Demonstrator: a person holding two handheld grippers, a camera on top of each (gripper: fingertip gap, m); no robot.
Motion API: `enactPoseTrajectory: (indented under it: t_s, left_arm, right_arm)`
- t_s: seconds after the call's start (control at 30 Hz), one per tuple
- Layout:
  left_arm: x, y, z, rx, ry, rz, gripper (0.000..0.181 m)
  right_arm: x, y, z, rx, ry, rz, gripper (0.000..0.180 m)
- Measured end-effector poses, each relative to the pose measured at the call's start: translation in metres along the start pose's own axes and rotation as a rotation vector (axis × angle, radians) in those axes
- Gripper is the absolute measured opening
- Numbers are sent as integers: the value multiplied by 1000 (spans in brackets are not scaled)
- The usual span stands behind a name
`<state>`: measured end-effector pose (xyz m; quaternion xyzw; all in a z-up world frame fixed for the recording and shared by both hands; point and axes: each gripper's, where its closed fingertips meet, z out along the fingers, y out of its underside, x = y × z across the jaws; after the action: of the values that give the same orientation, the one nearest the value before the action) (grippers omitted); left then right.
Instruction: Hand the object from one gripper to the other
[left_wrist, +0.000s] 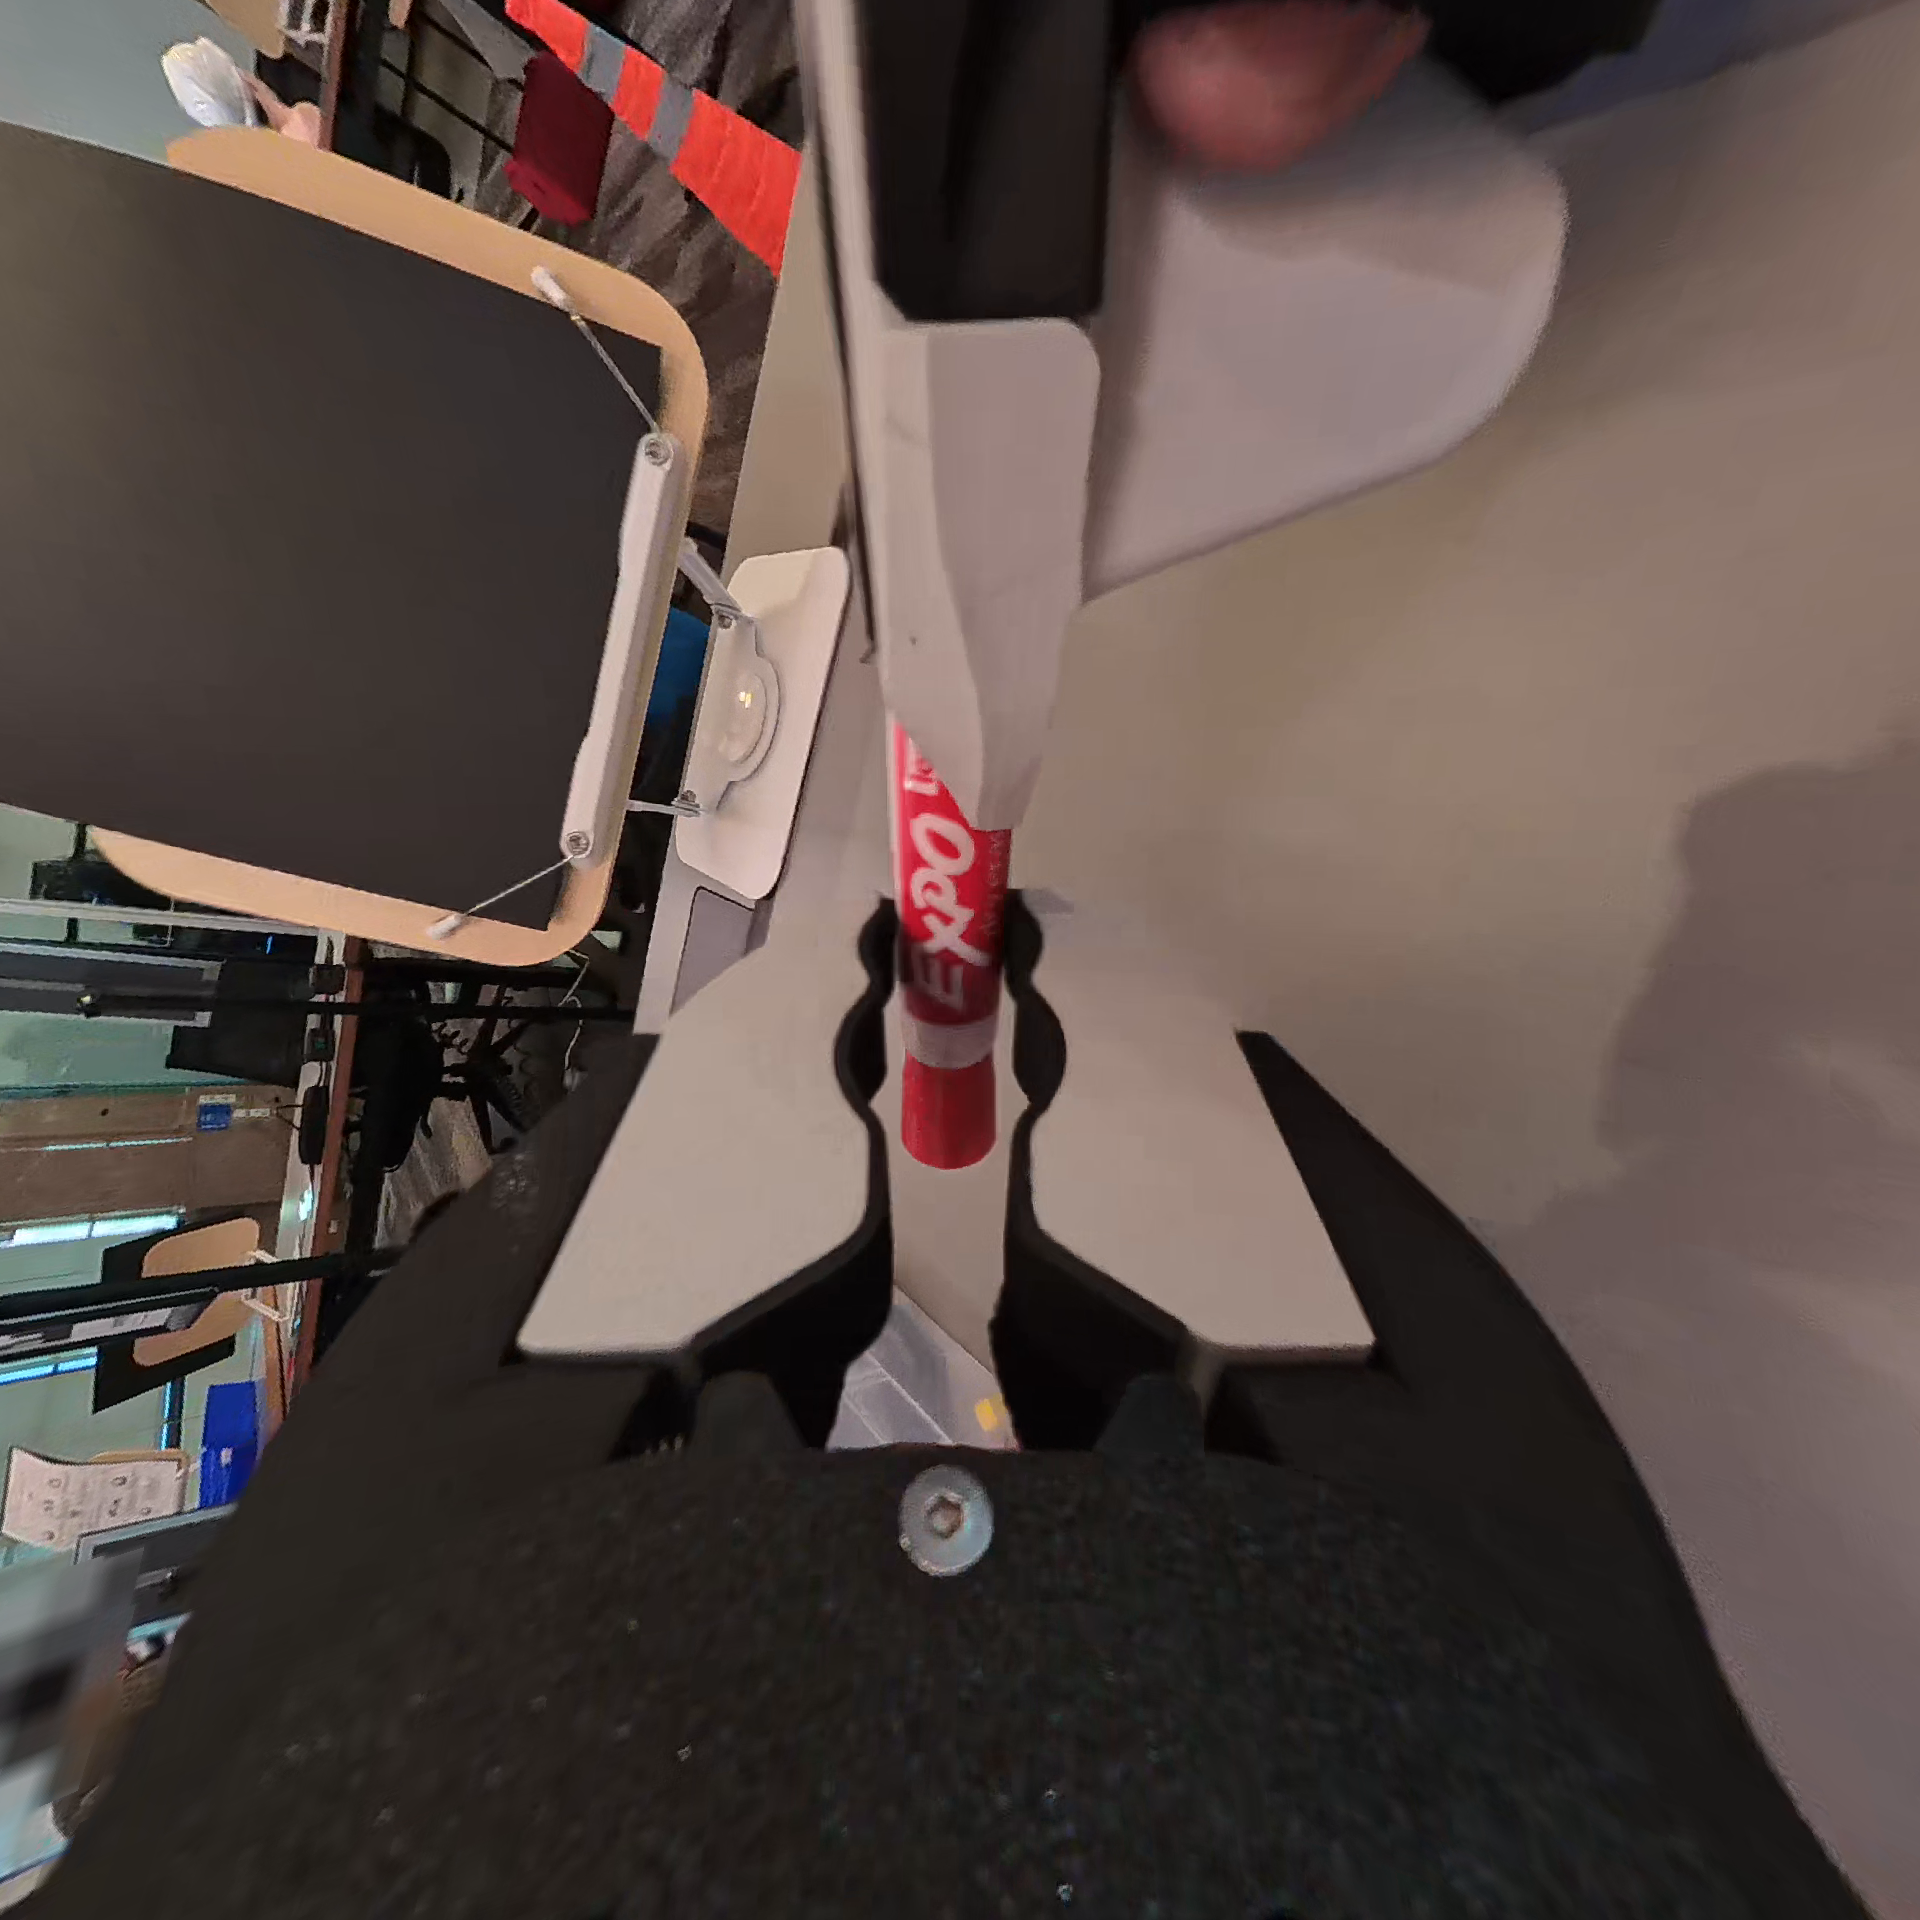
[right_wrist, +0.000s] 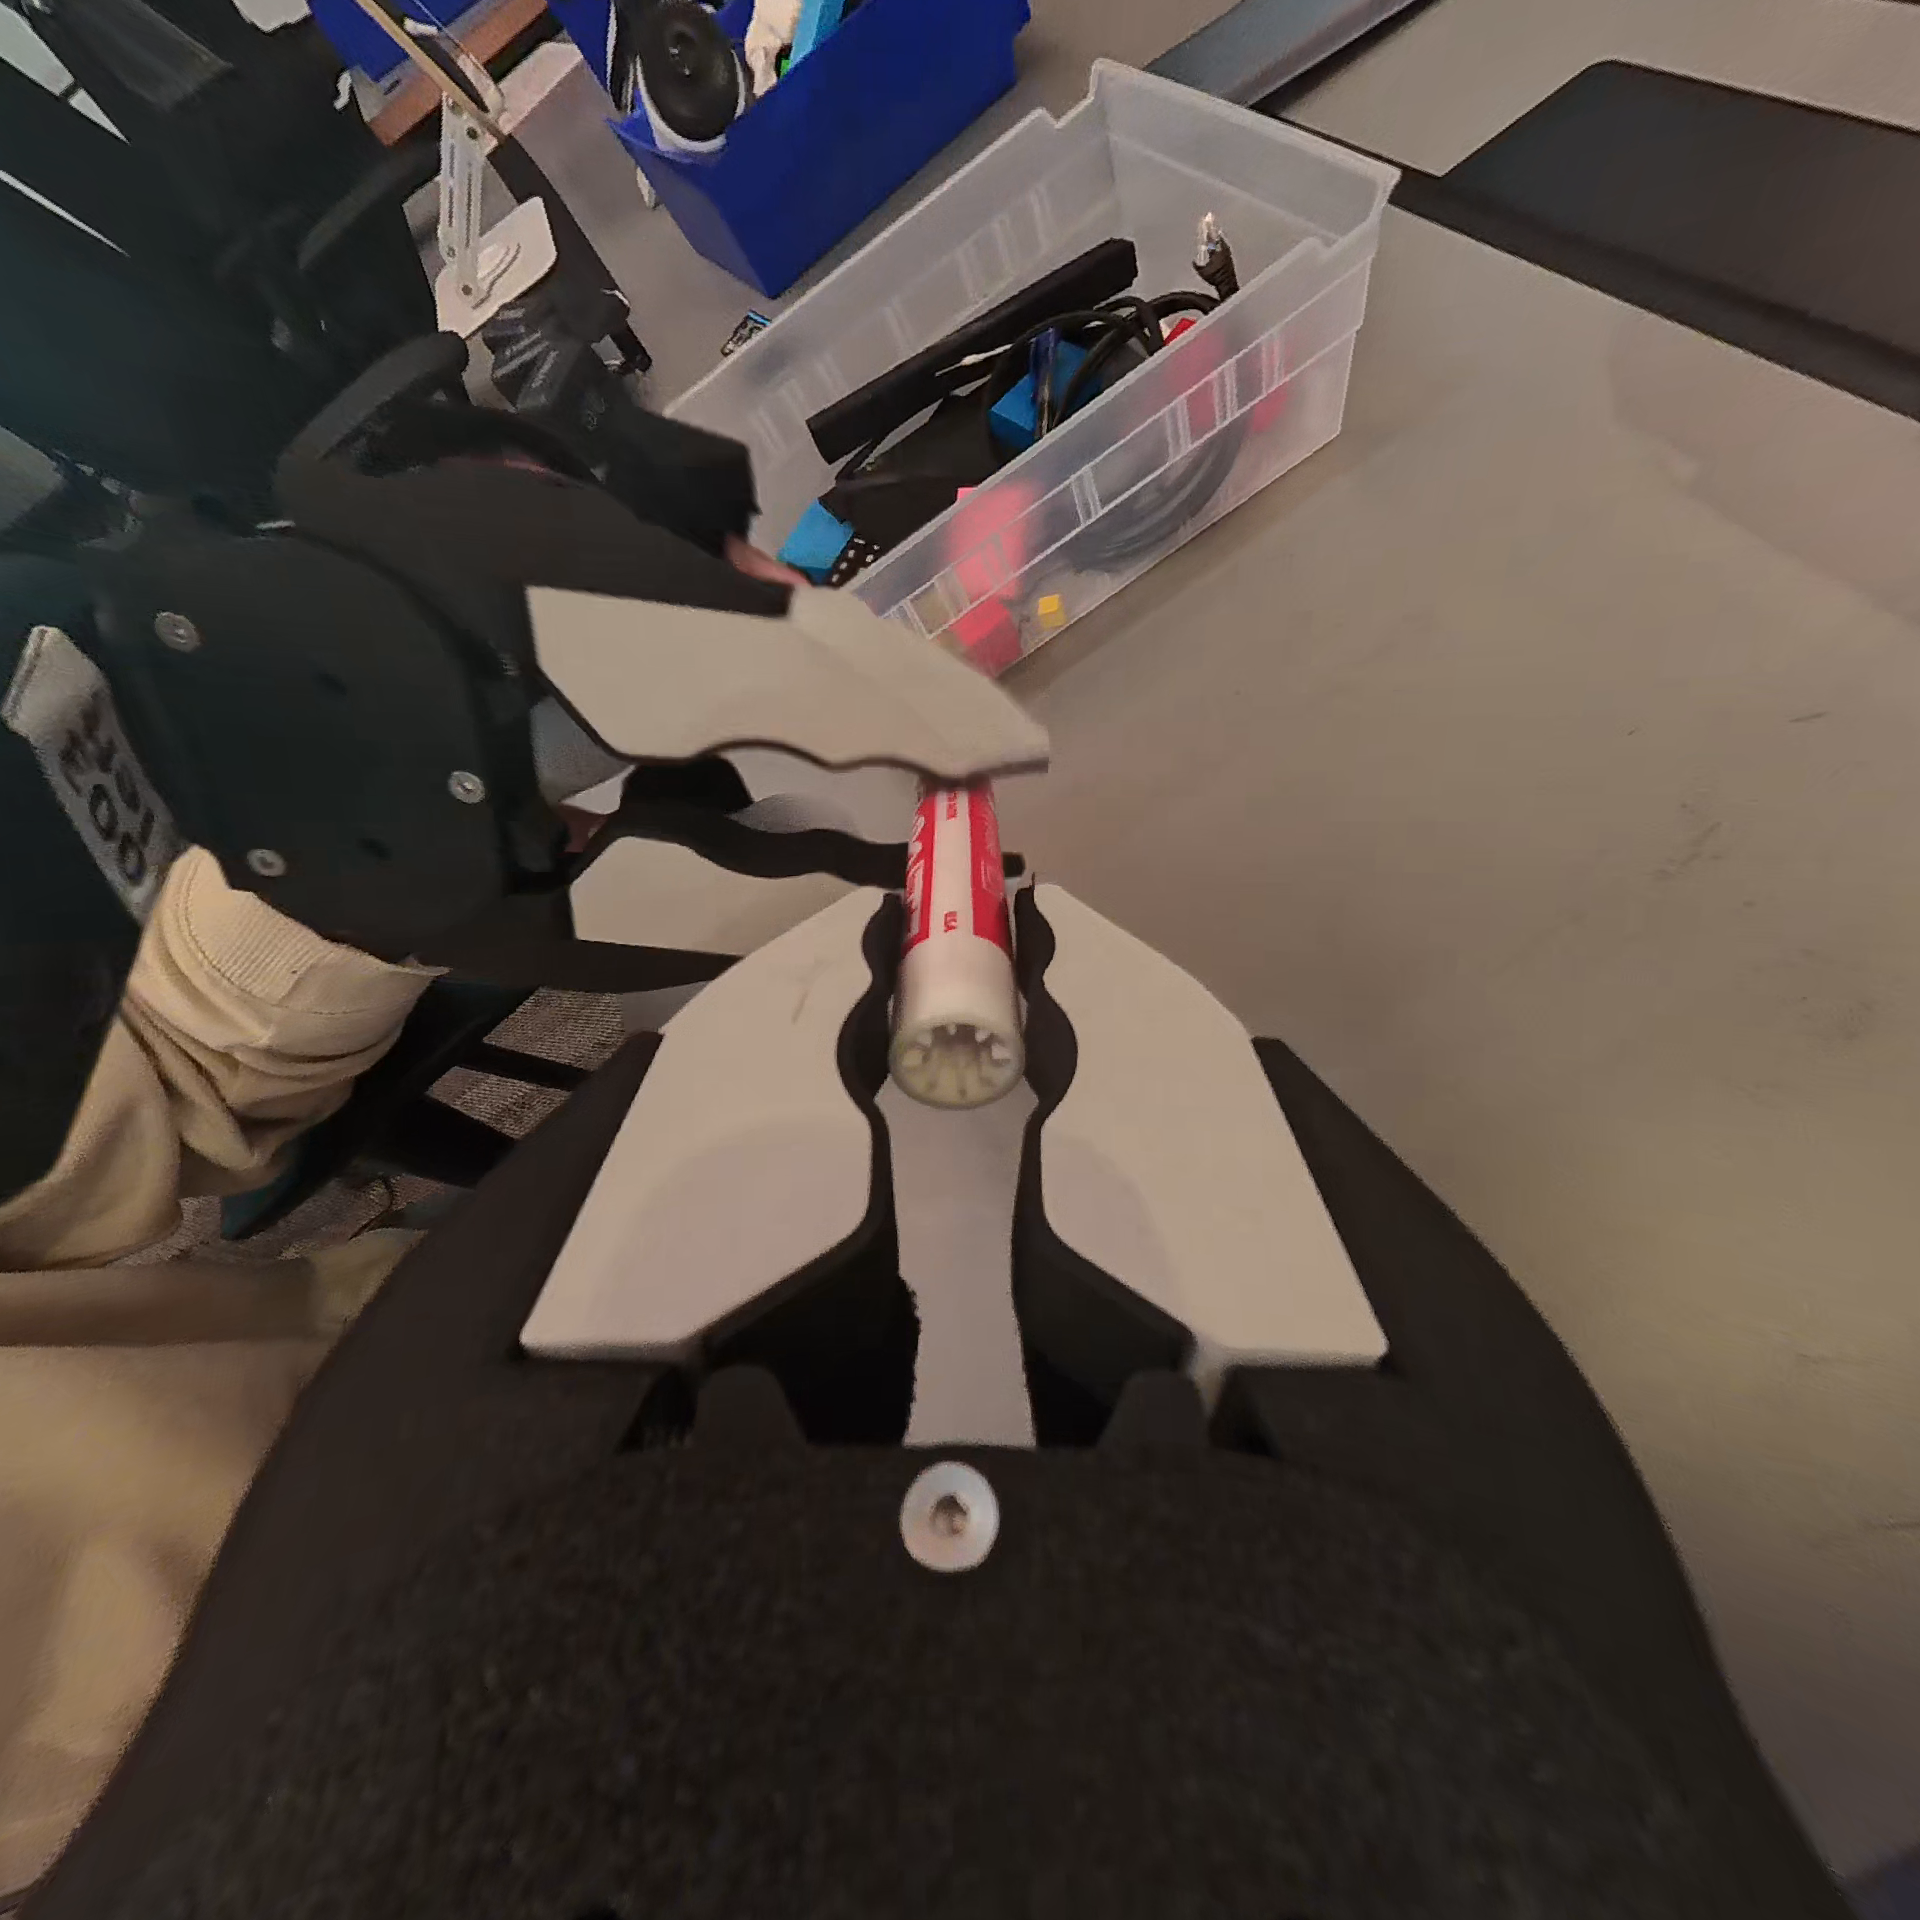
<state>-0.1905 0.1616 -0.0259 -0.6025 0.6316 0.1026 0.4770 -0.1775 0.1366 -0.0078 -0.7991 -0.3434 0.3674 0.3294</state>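
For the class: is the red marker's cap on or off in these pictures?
On. In the left wrist view the red marker ends in a red cap. The right wrist view shows only its white rear end.

Grey tabletop (right_wrist: 1507, 779) carries a clear plastic bin (right_wrist: 1340, 301) and blue bin (right_wrist: 831, 177); grey carpet (right_wrist: 520, 1049) below.

We count one red marker (right_wrist: 954, 914) and two grippers, the left gripper (left_wrist: 951, 966) and the right gripper (right_wrist: 953, 971). On the table (right_wrist: 1455, 935) we see two bins: one clear bin (right_wrist: 1340, 249), one blue bin (right_wrist: 831, 177).
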Motion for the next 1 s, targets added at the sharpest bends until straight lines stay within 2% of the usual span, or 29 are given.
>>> enactPoseTrajectory:
  t_s: [0.2,0.3,0.37,0.47,0.6,0.73,0.87,1.0]
  left_arm:
    - [-2,-4,2,57,15,-64,19]
    - [-8,-1,2,95,26,-130,19]
    - [-11,0,1,157,65,-217,19]
    - [-14,-5,-3,299,188,-418,19]
    - [-16,-14,-13,482,430,-698,19]
    - [-17,-26,-28,645,659,-889,19]
    - [-8,-35,-27,679,815,-1002,19]
    - [2,-41,-20,627,1000,-1199,18]
  right_arm:
    - [-2,-11,-7,95,0,-126,24]
    - [2,-23,-22,206,31,-236,43]
    - [5,-32,-35,294,53,-329,46]
    - [13,-35,-47,354,92,-447,51]
    - [18,-20,-45,292,91,-559,54]
    - [9,-7,-38,246,-1,-574,56]
    - [0,0,-30,233,-63,-597,63]
    - [-4,0,-24,265,-16,-714,86]
